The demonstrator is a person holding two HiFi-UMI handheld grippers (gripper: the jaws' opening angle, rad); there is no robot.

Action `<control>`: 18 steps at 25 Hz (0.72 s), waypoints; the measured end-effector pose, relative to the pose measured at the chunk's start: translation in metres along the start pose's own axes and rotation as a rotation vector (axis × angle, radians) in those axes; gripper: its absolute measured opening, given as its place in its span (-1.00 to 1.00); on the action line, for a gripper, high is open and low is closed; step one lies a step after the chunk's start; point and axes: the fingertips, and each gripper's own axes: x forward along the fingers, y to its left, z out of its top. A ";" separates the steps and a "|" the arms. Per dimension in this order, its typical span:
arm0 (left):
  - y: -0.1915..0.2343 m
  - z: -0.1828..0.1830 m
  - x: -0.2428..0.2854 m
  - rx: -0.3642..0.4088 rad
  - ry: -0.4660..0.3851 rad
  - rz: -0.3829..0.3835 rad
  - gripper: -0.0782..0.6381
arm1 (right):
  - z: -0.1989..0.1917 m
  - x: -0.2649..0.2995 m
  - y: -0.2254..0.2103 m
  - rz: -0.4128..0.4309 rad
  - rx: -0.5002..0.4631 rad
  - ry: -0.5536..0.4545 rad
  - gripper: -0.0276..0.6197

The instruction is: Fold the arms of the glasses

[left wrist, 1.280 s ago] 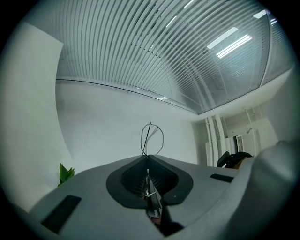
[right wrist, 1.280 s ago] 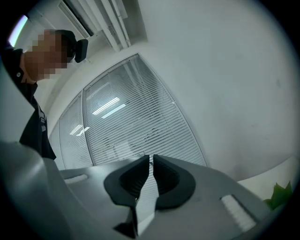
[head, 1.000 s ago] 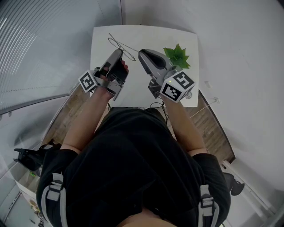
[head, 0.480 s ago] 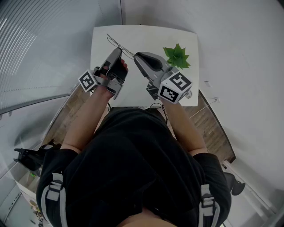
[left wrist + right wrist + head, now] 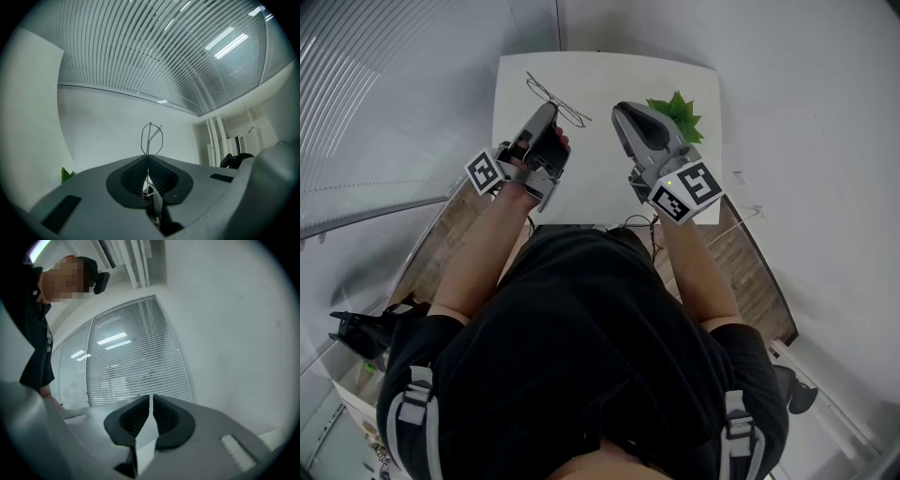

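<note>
The thin wire glasses (image 5: 555,96) hang over the far left part of the white table (image 5: 592,183). My left gripper (image 5: 550,109) is shut on their frame. In the left gripper view a wire loop of the glasses (image 5: 151,138) sticks up past the closed jaws of the left gripper (image 5: 148,160), and another bit of wire sits pinched lower between the pads. My right gripper (image 5: 618,111) floats to the right of the glasses, apart from them. In the right gripper view the right gripper (image 5: 151,397) has its jaws together, with only a thin slit and nothing in it.
A small green plant (image 5: 677,116) stands at the table's right side, just right of the right gripper. A wall of window blinds (image 5: 136,366) faces the right gripper. A person in dark clothes (image 5: 35,333) shows at that view's left edge.
The right gripper has drawn away from the glasses toward the right and rolled a little. The left gripper and the glasses have stayed where they were.
</note>
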 end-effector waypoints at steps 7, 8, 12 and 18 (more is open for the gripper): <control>0.003 -0.013 -0.009 -0.017 0.077 -0.028 -0.74 | -0.009 -0.020 -0.018 -0.112 -0.131 -0.009 -0.88; 0.004 -0.016 -0.011 -0.023 0.086 -0.030 -0.74 | -0.012 -0.022 -0.019 -0.122 -0.141 -0.007 -0.88; 0.014 -0.020 -0.016 -0.030 0.115 -0.021 -0.74 | -0.034 -0.028 -0.029 -0.143 -0.168 0.022 -0.88; 0.036 -0.021 -0.018 -0.026 0.146 0.006 -0.74 | -0.066 -0.037 -0.045 -0.155 -0.181 0.056 -0.88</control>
